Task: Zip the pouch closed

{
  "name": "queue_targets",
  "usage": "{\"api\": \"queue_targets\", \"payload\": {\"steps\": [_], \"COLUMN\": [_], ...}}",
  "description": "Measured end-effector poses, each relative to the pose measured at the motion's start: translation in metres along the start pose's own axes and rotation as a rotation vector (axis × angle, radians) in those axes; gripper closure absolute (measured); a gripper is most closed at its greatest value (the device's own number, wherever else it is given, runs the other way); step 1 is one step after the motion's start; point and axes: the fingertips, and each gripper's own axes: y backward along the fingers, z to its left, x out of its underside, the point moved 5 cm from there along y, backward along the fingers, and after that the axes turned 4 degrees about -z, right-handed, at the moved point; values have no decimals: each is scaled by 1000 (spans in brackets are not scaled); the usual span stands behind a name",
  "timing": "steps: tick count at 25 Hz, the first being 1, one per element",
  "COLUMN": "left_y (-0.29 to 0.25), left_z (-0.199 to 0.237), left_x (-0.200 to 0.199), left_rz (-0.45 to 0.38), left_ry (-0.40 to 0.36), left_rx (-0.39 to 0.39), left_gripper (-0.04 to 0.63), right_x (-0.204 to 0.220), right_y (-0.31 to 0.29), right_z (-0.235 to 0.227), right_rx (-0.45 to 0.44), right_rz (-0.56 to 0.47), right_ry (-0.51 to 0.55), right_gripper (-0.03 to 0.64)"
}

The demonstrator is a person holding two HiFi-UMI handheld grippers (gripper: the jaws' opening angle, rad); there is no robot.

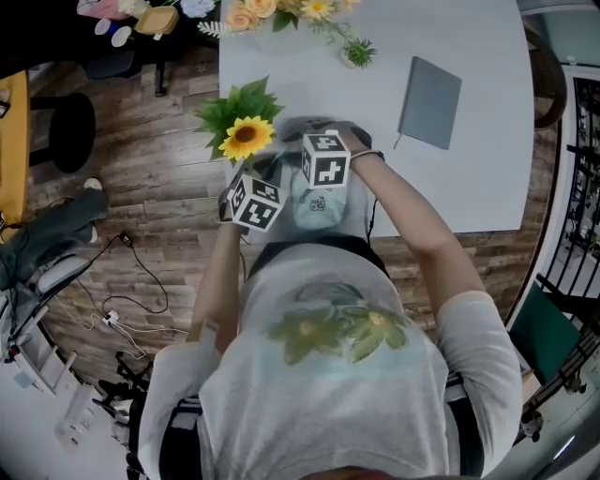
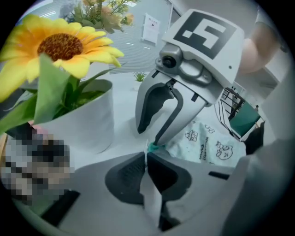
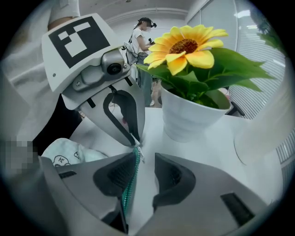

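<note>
A pale mint pouch (image 1: 314, 208) with small cartoon prints lies at the near edge of the white table (image 1: 487, 178). Both grippers meet over its left end. In the left gripper view my left gripper (image 2: 146, 163) is shut on a thin pale edge at the end of the pouch (image 2: 209, 143), next to a teal tip. In the right gripper view my right gripper (image 3: 144, 177) stands open around the teal zipper (image 3: 129, 189), which runs along its left pad; the right pad stays clear of it. The left gripper (image 3: 134, 138) pinches the zipper's far end there.
A sunflower in a white pot (image 1: 246, 136) stands just left of the grippers, close to the table's left edge. A grey notebook (image 1: 429, 101) lies at the right, and more flowers (image 1: 281, 11) at the back. A person (image 3: 140, 37) stands in the background.
</note>
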Motion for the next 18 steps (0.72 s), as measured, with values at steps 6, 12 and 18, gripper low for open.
{"api": "queue_targets", "payload": {"steps": [6,12,18], "left_y": [2,1,-1], "left_z": [0,-1,0], "left_x": [-3,-2,1], "left_rz": [-10,-15,-17], "left_ry": [-87,-206,-254], "left_rx": [2,-35,-15], "left_gripper": [572,572,572], "right_x": [3,3,1], "right_y": [3,-1,-9], "right_z": [-13,-6,-3], "right_rx": [29,-25,-67], "right_rz": [28,46,89], "right_ry": [-4,44,163], "right_gripper": [471,493,511]}}
